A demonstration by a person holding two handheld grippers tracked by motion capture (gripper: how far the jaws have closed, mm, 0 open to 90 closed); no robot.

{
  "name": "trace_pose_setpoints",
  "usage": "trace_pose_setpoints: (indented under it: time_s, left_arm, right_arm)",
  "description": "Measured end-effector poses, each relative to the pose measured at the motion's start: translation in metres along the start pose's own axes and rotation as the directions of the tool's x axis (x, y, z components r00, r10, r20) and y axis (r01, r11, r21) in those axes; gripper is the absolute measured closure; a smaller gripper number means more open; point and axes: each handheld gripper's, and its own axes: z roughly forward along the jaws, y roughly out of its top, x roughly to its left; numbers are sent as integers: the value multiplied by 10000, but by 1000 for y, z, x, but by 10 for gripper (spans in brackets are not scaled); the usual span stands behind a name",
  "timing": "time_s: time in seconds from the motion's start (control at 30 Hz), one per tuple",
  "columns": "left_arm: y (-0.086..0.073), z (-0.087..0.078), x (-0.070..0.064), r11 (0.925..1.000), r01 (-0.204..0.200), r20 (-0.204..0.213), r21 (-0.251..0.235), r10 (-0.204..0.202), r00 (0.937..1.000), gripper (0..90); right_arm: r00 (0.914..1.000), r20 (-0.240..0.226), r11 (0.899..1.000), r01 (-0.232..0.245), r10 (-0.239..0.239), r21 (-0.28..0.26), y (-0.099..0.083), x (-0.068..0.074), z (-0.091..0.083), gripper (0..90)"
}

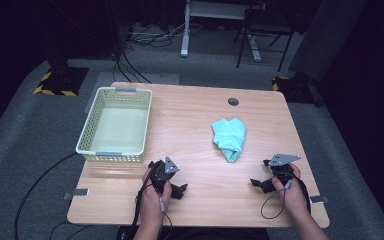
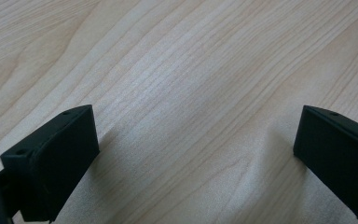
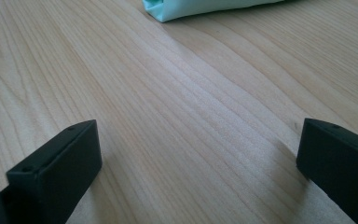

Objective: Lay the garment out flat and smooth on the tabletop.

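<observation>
A crumpled light-blue cloth (image 1: 229, 137) lies right of the middle of the wooden table (image 1: 195, 115); its near corner (image 3: 205, 7) shows at the top of the right gripper view. A pale green slotted basket (image 1: 116, 125) stands empty at the table's left. My left gripper (image 1: 180, 190) rests near the front edge, open, its jaws wide apart over bare wood (image 2: 196, 140). My right gripper (image 1: 258, 184) sits at the front right, below the cloth, also open with nothing between its jaws (image 3: 200, 158).
A round grommet hole (image 1: 233, 101) sits near the table's far edge. Cables trail from both grippers off the front edge. Beyond the table stand desk legs (image 1: 185, 30), a dark chair frame (image 1: 262, 40) and floor cables.
</observation>
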Motion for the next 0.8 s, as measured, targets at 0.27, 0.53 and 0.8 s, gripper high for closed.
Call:
trace_pose_setpoints:
  time_s: [0.27, 0.53, 0.8]
  left_arm:
    - [0, 0, 0, 10000, -33, 28, -11, 33, 10000, 1]
    - [2, 2, 6, 9999, -138, 135, -1, 138, 9998, 1]
    - [5, 4, 11, 9999, -142, 123, 20, 142, 9998, 1]
  right_arm:
    - [10000, 0, 10000, -1, 1, 1, 0, 0, 0, 1]
    - [9999, 107, 10000, -97, 96, 18, 3, 1, 2, 1]
    - [9995, 204, 9997, -229, 229, 28, 4, 1, 3, 2]
